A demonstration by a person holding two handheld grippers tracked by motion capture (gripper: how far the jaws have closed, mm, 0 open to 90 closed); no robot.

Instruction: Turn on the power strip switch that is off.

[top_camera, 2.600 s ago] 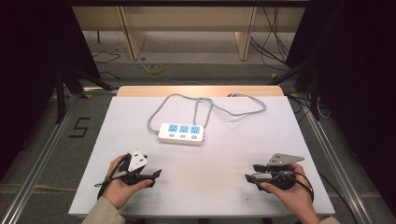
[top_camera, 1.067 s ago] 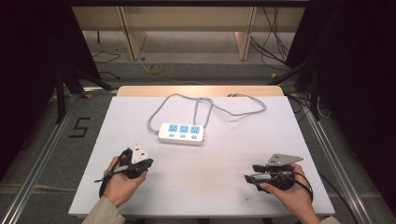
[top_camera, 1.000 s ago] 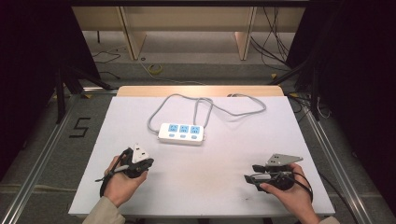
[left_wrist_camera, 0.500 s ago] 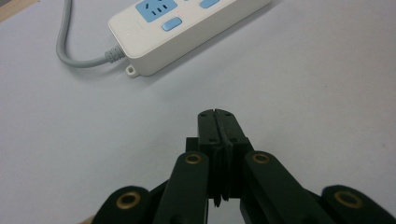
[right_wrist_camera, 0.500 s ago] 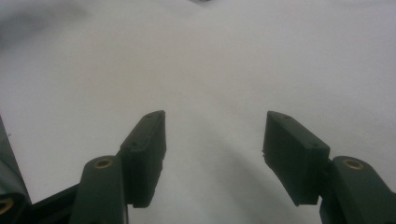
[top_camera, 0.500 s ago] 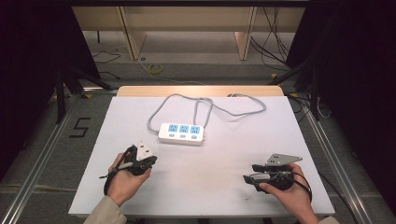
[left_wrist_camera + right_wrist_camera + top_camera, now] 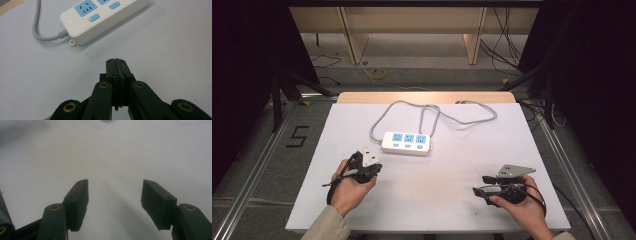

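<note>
power strip [image 7: 100, 18]: glossy white plastic, smooth blue socket faces
cord [image 7: 432, 107]: smooth grey rubbery sheath
table [image 7: 452, 200]: matt white sheet, pale wood edge at frame top
left gripper [image 7: 117, 62]: matt black plastic, brass-coloured rivets

The left hand-held gripper [image 7: 117, 65] has its jaws pressed together and empty, while the right hand-held gripper [image 7: 113, 195] holds its jaws spread wide apart.

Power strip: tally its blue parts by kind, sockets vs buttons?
On the power strip, high view:
Blue sockets: 3, the first at
Blue buttons: 3, the first at
Total: 6 blue parts
</note>
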